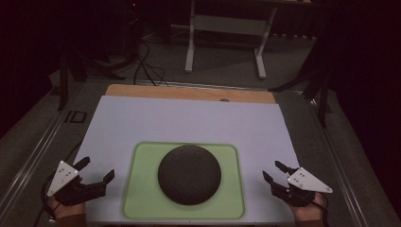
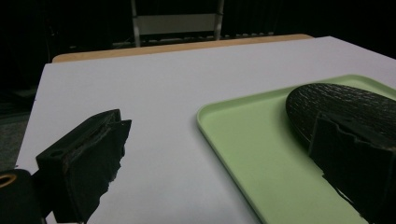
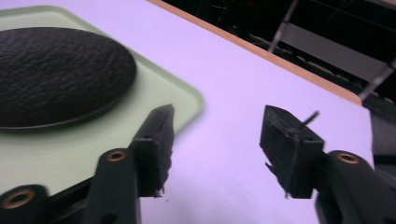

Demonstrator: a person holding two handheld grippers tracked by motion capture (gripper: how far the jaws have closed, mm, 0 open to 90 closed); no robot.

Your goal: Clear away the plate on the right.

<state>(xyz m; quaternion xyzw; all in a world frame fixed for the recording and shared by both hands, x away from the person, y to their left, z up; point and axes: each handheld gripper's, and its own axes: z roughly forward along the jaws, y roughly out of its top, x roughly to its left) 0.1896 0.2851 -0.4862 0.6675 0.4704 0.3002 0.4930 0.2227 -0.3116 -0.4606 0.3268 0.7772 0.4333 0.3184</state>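
Your left gripper (image 1: 98, 173) sits at the near left corner of the white sheet (image 1: 189, 120), jaws spread apart, nothing between them, pads over bare sheet just left of the green tray (image 1: 142, 189). In the left gripper view one jaw stands low left over the sheet and the other cuts in at the right edge, in front of the dark plate (image 2: 345, 105); no contact visible there. Your right gripper (image 1: 274, 171) sits at the near right edge of the sheet, jaws also wide apart and empty, pointing up-left toward the tray. In the right gripper view its jaws frame bare white sheet; the left jaw overlaps the tray corner (image 3: 187, 100) in the picture, but I can't tell if it touches. The pads look rough and chipped at the edges. Each gripper carries a grey three-cornered plate on top with small dots, and a cable trails off near your wrists. The plate (image 1: 189, 174), round, black, textured surface, lies in the middle of the tray, clear of the rim on all sides, well apart from both grippers. The tray is pale green, rounded corners, on the near half of the sheet. The sheet covers a wooden table (image 1: 189, 92), a strip of wood showing at the far edge. No brand, label or readable writing on plate, tray, sheet or grippers. Beyond: white table frame (image 1: 224, 38), cables on the floor, dark room.
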